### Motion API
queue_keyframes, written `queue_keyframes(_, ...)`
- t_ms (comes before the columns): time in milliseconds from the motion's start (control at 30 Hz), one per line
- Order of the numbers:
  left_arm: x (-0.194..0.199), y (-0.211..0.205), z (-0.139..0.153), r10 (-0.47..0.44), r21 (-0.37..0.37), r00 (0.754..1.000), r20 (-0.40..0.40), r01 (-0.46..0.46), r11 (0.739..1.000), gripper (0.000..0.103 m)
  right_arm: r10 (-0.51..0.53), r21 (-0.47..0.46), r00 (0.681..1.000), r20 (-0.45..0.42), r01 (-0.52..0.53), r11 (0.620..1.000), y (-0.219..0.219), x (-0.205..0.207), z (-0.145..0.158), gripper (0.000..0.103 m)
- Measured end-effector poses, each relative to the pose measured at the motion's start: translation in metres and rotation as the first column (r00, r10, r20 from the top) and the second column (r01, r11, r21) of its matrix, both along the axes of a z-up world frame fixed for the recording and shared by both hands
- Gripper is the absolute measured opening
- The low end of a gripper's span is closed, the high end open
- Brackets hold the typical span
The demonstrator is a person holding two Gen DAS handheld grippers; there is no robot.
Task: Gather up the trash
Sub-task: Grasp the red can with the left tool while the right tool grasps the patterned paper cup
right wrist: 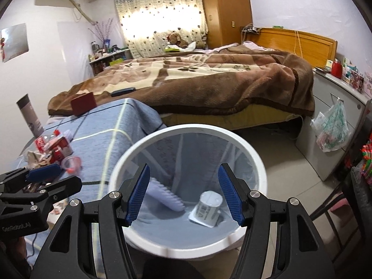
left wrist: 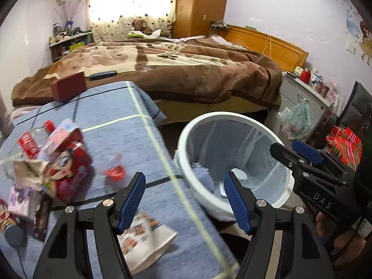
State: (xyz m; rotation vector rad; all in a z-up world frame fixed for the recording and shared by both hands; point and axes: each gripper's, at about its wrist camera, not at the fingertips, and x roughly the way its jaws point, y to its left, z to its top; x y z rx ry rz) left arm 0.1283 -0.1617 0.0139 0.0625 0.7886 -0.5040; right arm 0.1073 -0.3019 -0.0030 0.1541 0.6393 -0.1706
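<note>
A white bin [right wrist: 260,162] with a pale liner stands on the floor beside the table. Inside lie a white paper cup [right wrist: 208,209] and a lilac ribbed piece [right wrist: 165,195]. My right gripper [right wrist: 184,195] hangs open over the bin's mouth, holding nothing; it also shows in the left wrist view as the right gripper [left wrist: 290,150]. My left gripper [left wrist: 184,201] is open and empty over the table's edge, between the bin [left wrist: 186,139] and a trash pile [left wrist: 60,160] of red wrappers and a crushed bottle. A small clear cup [left wrist: 114,169] and a printed leaflet [left wrist: 144,237] lie nearby.
The table carries a blue cloth [left wrist: 121,107] and a dark red box [left wrist: 68,88]. Behind it is a bed with a brown blanket [left wrist: 186,74]. A grey cabinet [right wrist: 330,121] with a hanging plastic bag [right wrist: 332,130] stands right; a chair [right wrist: 358,197] is nearer.
</note>
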Motion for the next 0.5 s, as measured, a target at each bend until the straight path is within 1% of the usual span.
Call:
queue_keyframes(67, -0.004, 0.014, 0.002, 0.018, -0.013, 1.0, 0.007, -0.018, 1.0, 0.072, 0.014, -0.001, 1.0, 0.005, -0.014, 1.0, 0.008, -0.001, 0.001, 0.063)
queue_keyframes(167, -0.011, 0.035, 0.003, 0.071, -0.004, 0.997, 0.034, -0.071, 0.997, 0.072, 0.044, 0.005, 0.999, 0.018, -0.044, 0.999, 0.019, -0.002, 0.003, 0.063)
queue_keyframes(267, -0.015, 0.061, 0.003, 0.118, -0.026, 0.993, 0.03, -0.117, 0.993, 0.072, 0.082, 0.004, 0.996, 0.027, -0.082, 0.997, 0.035, -0.002, 0.003, 0.063)
queue_keyframes(367, -0.023, 0.088, 0.004, 0.186, -0.017, 0.981, 0.059, -0.185, 0.983, 0.072, 0.118, 0.013, 0.993, 0.023, -0.119, 0.993, 0.047, -0.002, 0.001, 0.063)
queue_keyframes(433, -0.025, 0.104, 0.004, 0.21, -0.038, 0.976, 0.05, -0.209, 0.977, 0.072, 0.14, 0.012, 0.99, 0.019, -0.14, 0.99, 0.055, -0.002, 0.0, 0.063)
queue_keyframes(500, -0.027, 0.122, 0.001, 0.257, -0.038, 0.965, 0.047, -0.256, 0.966, 0.072, 0.169, 0.01, 0.986, 0.012, -0.169, 0.986, 0.064, 0.0, -0.002, 0.063)
